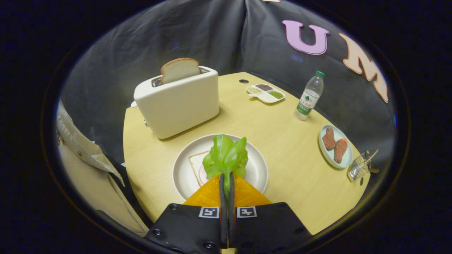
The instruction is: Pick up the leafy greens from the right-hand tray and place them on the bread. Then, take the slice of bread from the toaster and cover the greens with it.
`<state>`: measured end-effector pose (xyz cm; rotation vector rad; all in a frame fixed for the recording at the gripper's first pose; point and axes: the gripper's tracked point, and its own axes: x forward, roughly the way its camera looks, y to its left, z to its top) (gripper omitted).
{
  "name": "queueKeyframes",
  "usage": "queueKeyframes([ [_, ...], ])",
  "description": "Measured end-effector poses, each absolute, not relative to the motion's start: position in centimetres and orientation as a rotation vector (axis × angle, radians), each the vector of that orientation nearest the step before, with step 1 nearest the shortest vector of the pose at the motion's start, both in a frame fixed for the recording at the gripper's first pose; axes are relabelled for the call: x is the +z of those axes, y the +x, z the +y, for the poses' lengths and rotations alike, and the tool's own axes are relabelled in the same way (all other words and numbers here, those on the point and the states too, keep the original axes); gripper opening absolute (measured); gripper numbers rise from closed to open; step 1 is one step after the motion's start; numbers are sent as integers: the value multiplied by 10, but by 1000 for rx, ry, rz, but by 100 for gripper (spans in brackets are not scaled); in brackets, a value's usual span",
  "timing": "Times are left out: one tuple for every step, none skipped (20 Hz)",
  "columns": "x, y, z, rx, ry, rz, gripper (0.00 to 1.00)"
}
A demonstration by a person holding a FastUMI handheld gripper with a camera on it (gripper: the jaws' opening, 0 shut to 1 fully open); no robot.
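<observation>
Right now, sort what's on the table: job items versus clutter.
Job: leafy greens pinched in the shut gripper; bread on the white plate; bread slice in the toaster.
Clutter: water bottle, divided dish, meat plate.

Round wooden table (282, 148) carries a toaster (178, 104), a white plate (183, 173) just in front of it, and a divided snack tray (265, 93). Also a water bottle (310, 96), a small plate (348, 155) of fried pieces, a clear glass holder (360, 167) at the edge.
</observation>
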<state>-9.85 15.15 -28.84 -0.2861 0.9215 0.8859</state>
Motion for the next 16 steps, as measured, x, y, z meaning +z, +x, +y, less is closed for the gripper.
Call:
queueKeyframes([
  [-289,-99,156,895,-285,924,4],
  [-290,-100,160,902,-285,926,4],
  [-290,-101,164,911,-283,931,4],
  [-293,-103,170,919,-282,934,4],
  [-295,-105,175,926,-282,937,4],
  [-297,-106,178,934,-280,944,4],
  [-299,-107,182,941,-278,952,4],
  [-301,-109,183,947,-281,957,4],
  [-304,-110,185,950,-283,963,4],
  [-308,-111,189,957,-279,978,4],
  [-312,-113,189,959,-282,988,8],
  [-315,-110,190,956,-294,987,8],
  [-319,-108,189,946,-306,988,9],
  [-320,-107,190,946,-298,1002,9],
  [-323,-107,190,940,-296,1013,18],
  [-325,-106,189,932,-303,1015,28],
])
